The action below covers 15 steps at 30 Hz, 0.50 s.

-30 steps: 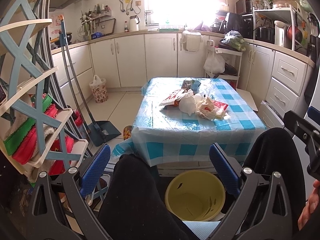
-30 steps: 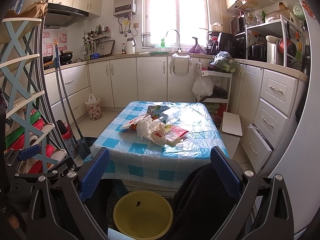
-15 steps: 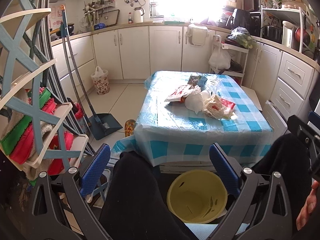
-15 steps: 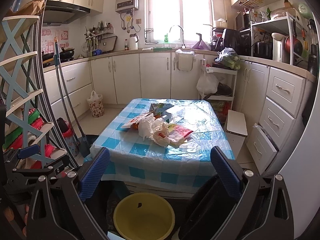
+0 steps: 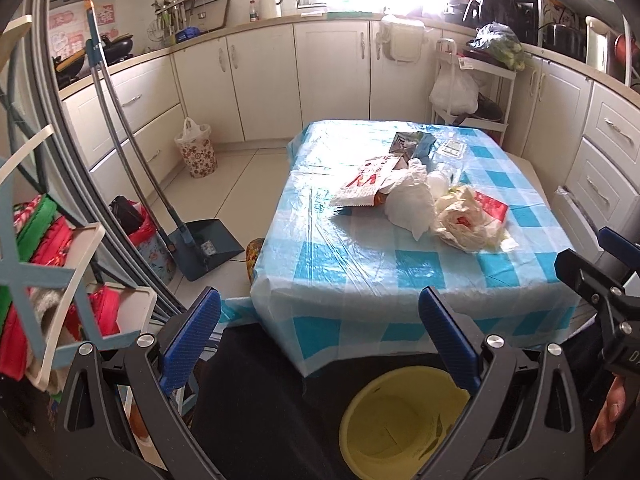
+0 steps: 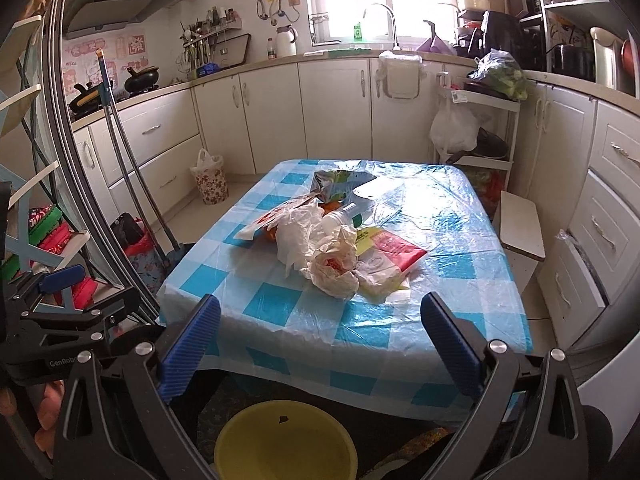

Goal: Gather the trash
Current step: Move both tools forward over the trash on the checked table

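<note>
Nearest, both the left gripper (image 5: 320,340) and the right gripper (image 6: 320,344) stand wide apart and empty above the yellow bin (image 6: 286,442) at the table's (image 6: 360,332) near edge. Farther on, mid-table, the trash (image 6: 332,240) lies heaped: crumpled bags and wrappers, likely light, soft and slippery, best pinched at a bunched fold, with a carton (image 6: 340,184) behind that looks stiffer.

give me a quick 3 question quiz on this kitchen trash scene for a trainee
1. True or false: the left gripper is shut on a wrapper.
2. Where does the yellow bin sit: A) on the table B) on the floor at the table's near edge C) on the counter?
3. Fill in: the trash pile lies on a blue and white ____ tablecloth.

Key: 1 false, both grippers, right gripper included, are open and empty; 2 B; 3 checked.
</note>
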Motion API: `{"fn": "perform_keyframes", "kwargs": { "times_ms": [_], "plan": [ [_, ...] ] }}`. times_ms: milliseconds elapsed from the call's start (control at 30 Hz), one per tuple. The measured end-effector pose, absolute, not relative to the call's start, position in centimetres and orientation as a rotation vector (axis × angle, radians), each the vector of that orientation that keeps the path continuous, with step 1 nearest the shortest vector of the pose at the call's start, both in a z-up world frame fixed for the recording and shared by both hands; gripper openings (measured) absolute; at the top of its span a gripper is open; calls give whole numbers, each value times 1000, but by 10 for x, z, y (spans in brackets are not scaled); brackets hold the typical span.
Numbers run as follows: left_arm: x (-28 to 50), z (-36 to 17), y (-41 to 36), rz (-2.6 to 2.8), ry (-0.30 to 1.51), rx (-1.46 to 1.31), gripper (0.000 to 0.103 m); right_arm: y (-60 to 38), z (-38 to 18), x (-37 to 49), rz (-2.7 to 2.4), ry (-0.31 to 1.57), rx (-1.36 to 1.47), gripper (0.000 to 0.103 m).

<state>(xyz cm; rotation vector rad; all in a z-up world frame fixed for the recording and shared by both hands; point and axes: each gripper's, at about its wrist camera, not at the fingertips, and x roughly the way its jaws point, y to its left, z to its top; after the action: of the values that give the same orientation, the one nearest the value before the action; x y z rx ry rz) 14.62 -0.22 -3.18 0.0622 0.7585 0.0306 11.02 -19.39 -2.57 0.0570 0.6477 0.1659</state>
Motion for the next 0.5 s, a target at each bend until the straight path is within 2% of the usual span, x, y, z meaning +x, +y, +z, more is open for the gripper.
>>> {"fn": "perform_keyframes", "kwargs": {
  "times_ms": [200, 333, 500],
  "plan": [
    [198, -50, -2, 37, 782, 76, 96, -201, -42, 152, 196, 707, 68, 94],
    [233, -64, -10, 9, 801, 102, 96, -207, -51, 186, 229, 764, 97, 80],
    [268, -78, -22, -7, 813, 138, 96, -214, -62, 228, 256, 825, 129, 74]
  ]
}}
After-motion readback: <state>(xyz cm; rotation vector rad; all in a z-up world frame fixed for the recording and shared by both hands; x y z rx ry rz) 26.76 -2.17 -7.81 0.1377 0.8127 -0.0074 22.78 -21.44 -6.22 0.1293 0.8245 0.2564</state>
